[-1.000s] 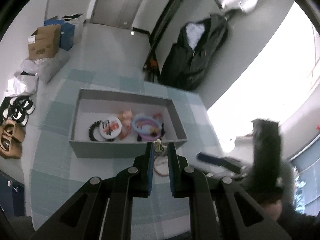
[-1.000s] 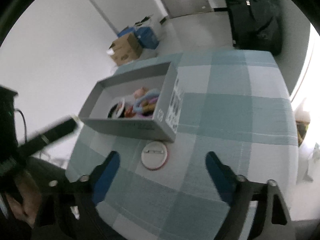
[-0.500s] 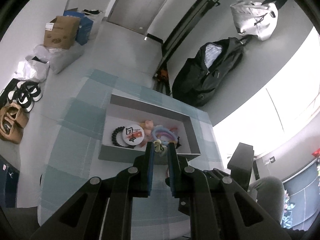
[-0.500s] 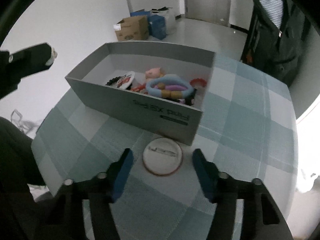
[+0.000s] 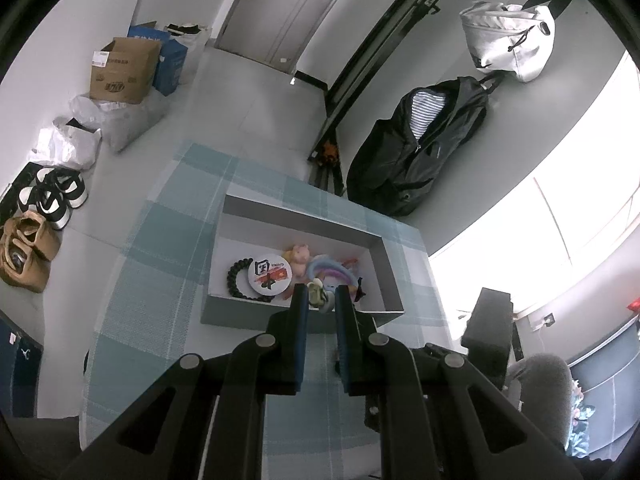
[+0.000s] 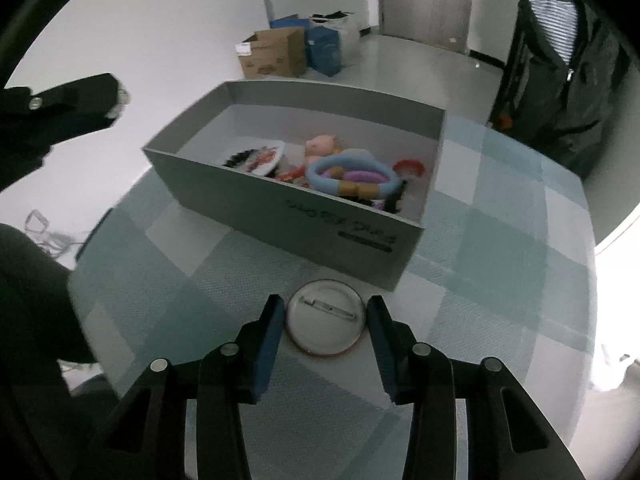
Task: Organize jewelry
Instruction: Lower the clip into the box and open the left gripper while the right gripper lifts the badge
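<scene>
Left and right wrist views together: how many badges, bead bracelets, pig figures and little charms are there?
Round badges: 2, the printed badge in the box and the face-down badge on the table
Black bead bracelets: 1
Pink pig figures: 1
Small charms: 1, in the left gripper
Total: 5

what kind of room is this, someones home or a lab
Most likely a lived-in home or flat entryway, not a lab: shoes lined up on the floor, a black jacket hung on the wall, cardboard box by the door, checked tablecloth.
</scene>
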Tool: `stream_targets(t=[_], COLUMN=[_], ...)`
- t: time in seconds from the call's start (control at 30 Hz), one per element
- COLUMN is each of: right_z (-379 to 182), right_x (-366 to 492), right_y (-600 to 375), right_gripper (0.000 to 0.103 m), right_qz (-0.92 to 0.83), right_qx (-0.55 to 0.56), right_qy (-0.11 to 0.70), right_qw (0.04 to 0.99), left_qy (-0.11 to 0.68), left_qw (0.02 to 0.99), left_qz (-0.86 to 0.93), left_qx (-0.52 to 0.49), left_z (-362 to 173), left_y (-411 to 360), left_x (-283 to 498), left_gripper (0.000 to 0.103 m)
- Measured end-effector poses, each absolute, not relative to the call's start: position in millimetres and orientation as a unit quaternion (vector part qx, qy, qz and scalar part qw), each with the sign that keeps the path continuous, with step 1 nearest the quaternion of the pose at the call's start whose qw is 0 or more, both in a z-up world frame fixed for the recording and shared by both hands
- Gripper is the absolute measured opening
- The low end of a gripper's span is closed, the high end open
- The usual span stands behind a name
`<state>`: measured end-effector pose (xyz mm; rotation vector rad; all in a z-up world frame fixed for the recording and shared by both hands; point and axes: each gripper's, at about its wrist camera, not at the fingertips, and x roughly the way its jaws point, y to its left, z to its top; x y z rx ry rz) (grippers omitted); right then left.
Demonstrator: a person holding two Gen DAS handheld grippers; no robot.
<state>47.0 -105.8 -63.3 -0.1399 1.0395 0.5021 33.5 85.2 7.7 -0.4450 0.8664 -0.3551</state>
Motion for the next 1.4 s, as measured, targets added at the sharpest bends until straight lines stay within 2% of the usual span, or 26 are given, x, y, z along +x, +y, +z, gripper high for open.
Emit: stream_targets(t=[0.3, 0.53, 0.8, 1.4], right_z=[-49.7, -34.3, -6.4, 21.1], right_x=[33.9, 33.3, 32.8, 77.9], right_y=[-99.5, -107.3, -109.5, -114.2], right_gripper=[0.041, 0.041, 0.041, 0.041], right_qz=[0.292, 0.32, 0.351, 0.343], right_qx=[-0.048, 0.006, 0.019, 0.071], right_qy=[0.477, 0.467, 0.43, 0.406], right_qw=[0.828, 0.824, 0.832, 0.844], left_qy=[0.417, 0.421, 0.425, 0.456], left_qw=[0.87, 0.87, 0.873, 0.857], left_qz=[-0.16, -0.153, -0.142, -0.143], left_qx=[-0.209, -0.206, -0.194, -0.194], left_z=[6.3, 4.8, 5.6, -8.6], left_y=[84.9, 84.9, 85.4, 74.9], left_x=[34.5, 36.0, 43.8, 76.4], left_gripper=[0.009, 0.009, 0.009, 0.009])
